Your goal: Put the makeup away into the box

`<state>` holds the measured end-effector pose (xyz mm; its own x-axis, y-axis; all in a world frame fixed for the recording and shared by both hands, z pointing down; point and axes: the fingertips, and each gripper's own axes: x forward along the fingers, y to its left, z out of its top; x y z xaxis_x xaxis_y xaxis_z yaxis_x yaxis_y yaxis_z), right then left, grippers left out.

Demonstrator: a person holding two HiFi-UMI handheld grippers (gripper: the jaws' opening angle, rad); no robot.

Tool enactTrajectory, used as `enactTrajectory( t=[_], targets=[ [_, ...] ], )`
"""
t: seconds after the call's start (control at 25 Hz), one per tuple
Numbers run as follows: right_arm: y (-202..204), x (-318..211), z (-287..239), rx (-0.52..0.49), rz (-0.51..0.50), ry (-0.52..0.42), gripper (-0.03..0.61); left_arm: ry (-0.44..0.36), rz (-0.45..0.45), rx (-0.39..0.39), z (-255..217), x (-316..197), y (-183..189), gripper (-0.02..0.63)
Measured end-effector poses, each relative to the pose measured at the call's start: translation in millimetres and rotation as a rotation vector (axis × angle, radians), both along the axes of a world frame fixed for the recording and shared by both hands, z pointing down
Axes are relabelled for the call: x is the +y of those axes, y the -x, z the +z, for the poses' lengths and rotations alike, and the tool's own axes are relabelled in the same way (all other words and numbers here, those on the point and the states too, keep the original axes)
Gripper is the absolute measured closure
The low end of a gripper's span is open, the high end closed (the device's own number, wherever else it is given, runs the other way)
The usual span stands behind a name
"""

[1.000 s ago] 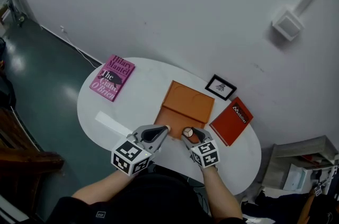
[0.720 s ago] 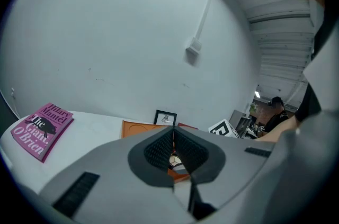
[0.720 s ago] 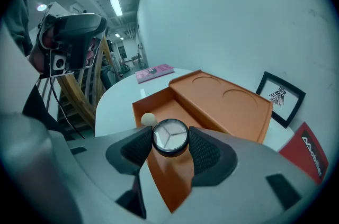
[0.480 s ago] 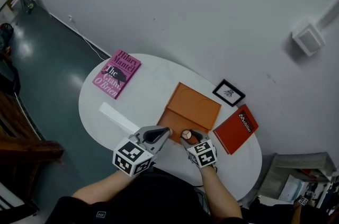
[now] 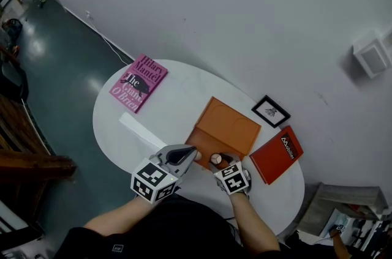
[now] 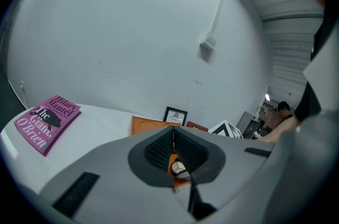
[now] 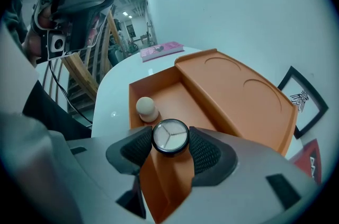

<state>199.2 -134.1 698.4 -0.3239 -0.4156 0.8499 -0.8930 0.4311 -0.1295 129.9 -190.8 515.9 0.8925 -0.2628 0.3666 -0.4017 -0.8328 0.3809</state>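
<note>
Placement seems in hand: right gripper [image 7: 170,144] jaws clamp a round compact [image 7: 170,135] above the orange box [image 7: 233,85]. Next, lower and release it beside the sponge [image 7: 146,108]. Left gripper [image 6: 173,135] jaws sit together, empty.

Left gripper [image 6: 173,130] blocks most of the box [image 6: 151,124]; 1 sliver of compact [image 6: 179,167] shows; far red edge, probably a book [image 6: 197,126].
</note>
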Motion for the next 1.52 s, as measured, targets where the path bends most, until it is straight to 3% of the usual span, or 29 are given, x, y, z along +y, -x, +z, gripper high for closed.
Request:
enactTrajectory(
  t=[0.32, 0.84, 1.08, 1.36, 1.52],
  targets=[
    [-1, 1, 10, 0.102, -0.016, 0.016, 0.345, 0.012, -0.004, 0.002, 2, 4, 4, 0.600],
    [1, -1, -1, 0.033, 0.050, -0.061, 0.345, -0.028, -0.012, 0.028, -14, 14, 22, 0.600],
    [-8, -1, -33, 0.008, 0.156, -0.193, 0.345, -0.059, -0.015, 0.051, -29, 19, 34, 0.600],
    [-6, 9, -105, -0.012, 0.232, -0.401, 0.348, -0.089, 0.007, 0.079, -44, 32, 53, 0.600],
    [-1, 31, -149, -0.021, 0.296, -0.499, 0.390, -0.099, 0.037, 0.091, -51, 47, 69, 0.600]
  ],
)
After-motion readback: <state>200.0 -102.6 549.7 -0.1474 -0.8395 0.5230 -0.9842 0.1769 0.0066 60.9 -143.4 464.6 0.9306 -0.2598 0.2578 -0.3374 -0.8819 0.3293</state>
